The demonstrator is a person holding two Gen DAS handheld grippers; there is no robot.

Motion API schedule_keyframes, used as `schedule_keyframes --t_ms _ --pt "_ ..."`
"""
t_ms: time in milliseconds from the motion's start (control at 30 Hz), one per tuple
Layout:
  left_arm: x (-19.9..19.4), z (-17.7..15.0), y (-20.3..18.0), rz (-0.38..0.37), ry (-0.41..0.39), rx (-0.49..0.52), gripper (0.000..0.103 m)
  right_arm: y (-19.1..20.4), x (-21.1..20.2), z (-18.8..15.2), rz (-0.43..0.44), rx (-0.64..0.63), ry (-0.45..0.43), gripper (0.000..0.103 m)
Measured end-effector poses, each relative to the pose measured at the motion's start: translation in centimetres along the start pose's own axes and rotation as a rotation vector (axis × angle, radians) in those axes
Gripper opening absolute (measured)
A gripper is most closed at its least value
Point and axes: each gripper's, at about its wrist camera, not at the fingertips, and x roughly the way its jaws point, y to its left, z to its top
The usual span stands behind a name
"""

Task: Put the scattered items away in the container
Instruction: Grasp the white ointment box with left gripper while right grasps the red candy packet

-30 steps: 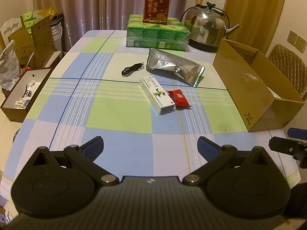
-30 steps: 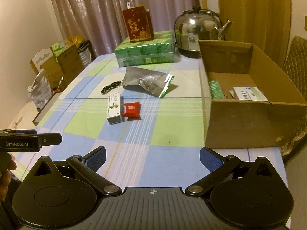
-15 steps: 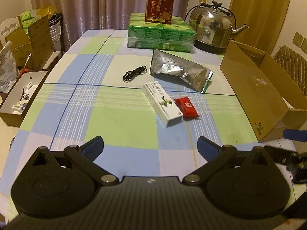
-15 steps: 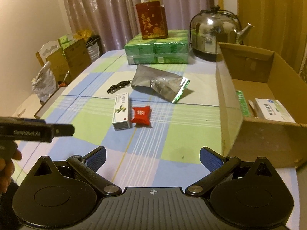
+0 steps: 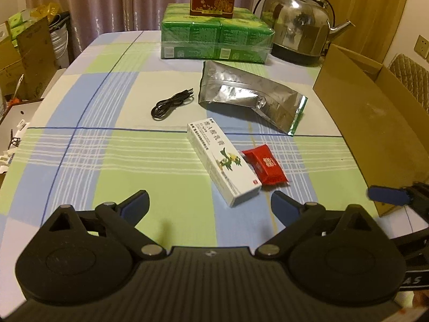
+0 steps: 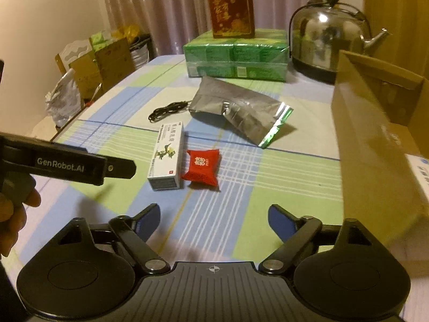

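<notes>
On the checked tablecloth lie a white medicine box (image 5: 224, 165) (image 6: 166, 157), a red packet (image 5: 265, 167) (image 6: 201, 167) beside it, a silver foil bag (image 5: 252, 99) (image 6: 238, 112) and a coiled black cable (image 5: 171, 104) (image 6: 167, 110). The open cardboard box (image 5: 375, 123) (image 6: 375, 139) stands at the right. My left gripper (image 5: 209, 202) hovers just short of the medicine box's near end, jaws closing, nothing between the pads. My right gripper (image 6: 213, 214) is low over the cloth before the red packet, jaws closing on nothing. Each gripper shows at the edge of the other's view.
At the table's far end a red carton (image 6: 230, 10) stands on shrink-wrapped green packs (image 5: 217, 40), next to a steel kettle (image 5: 300, 26). A white box (image 6: 421, 171) lies inside the cardboard box. Cartons and bags crowd the floor at the left (image 5: 24, 59).
Both grippers have come forward and lower, so the medicine box and red packet now lie close ahead. Both pairs of jaws have narrowed a little, the right more.
</notes>
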Motion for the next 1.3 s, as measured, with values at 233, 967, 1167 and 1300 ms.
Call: schedule_keyframes --t_ms 233,967,1167,1300 --pt "3.7 1.3 -0.4 -0.009 0.021 0.015 0.084 -1.3 2.8 0.5 -0.005 0.0 0.01 0.075" --pt "7.0 2.0 1.3 0.021 0.055 0.069 0.038 -1.3 7.7 2.5 0.033 -0.007 -0.006 0.075" --pt "7.1 2.4 1.7 0.022 0.05 0.082 0.038 -0.1 9.7 3.6 0.041 -0.037 0.004 0.066" --pt "7.4 2.5 1.7 0.017 0.052 0.089 0.038 0.4 10.9 3.9 0.03 -0.045 0.027 0.055"
